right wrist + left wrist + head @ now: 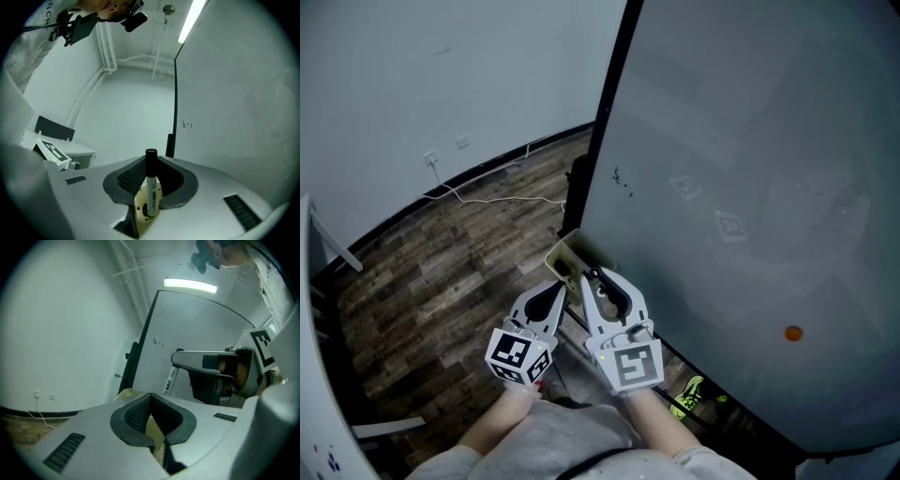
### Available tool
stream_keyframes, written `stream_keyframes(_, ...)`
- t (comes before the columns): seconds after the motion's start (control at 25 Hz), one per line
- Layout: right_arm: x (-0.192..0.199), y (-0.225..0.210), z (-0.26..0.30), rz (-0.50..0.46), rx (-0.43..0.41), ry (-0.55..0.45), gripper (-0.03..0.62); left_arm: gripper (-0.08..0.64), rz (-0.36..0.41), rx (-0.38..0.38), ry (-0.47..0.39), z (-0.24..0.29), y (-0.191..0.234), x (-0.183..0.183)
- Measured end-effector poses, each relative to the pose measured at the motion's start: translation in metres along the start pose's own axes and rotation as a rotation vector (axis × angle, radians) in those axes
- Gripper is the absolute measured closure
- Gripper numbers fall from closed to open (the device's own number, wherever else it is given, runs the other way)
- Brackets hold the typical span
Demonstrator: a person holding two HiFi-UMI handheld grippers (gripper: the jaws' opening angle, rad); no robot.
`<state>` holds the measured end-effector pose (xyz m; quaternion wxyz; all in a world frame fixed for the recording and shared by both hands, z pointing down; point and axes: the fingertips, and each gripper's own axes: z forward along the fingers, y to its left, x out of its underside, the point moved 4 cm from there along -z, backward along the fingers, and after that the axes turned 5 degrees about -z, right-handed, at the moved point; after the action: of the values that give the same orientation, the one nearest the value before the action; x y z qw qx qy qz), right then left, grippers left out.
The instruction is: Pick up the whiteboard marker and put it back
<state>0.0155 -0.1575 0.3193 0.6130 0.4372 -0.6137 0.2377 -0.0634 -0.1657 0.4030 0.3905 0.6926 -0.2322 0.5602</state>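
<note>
The whiteboard marker (151,187), white with a black cap, stands upright between the jaws of my right gripper (151,161), which is shut on it. In the left gripper view its white barrel (169,381) hangs below the right gripper (187,359). In the head view both grippers sit side by side at the whiteboard's (750,187) lower left corner, over a beige holder (565,251). My right gripper (598,281) is just right of the holder. My left gripper (547,302) is shut with nothing in it, its pads (136,413) meeting at the tips. The marker is hidden in the head view.
The whiteboard carries small black marks (622,180) and an orange magnet (793,333). A white cable (497,199) runs over the wooden floor (441,281) from a wall socket (431,157). White furniture (314,375) stands at the left. A shoe (692,394) is below the board.
</note>
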Motion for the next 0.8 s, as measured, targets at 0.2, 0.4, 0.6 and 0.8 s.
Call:
stream_keyframes(0.2, 0.001, 0.001, 0.0, 0.004, -0.002, 0.006, 0.515, 0.546, -0.008, -0.003, -0.001, -0.001, 0.001, 0.0)
stream_keyframes(0.4, 0.011, 0.001, 0.004, 0.013, -0.004, 0.014, 0.516, 0.545, -0.015, -0.007, 0.003, 0.001, 0.007, 0.006)
stream_keyframes(0.6, 0.017, 0.002, 0.007, 0.027, -0.007, 0.025, 0.517, 0.545, -0.021, -0.016, 0.016, -0.001, 0.011, 0.01)
stream_keyframes(0.8, 0.027, 0.003, 0.011, 0.046, -0.011, 0.042, 0.517, 0.545, -0.026, -0.028, 0.028, -0.001, 0.018, 0.015)
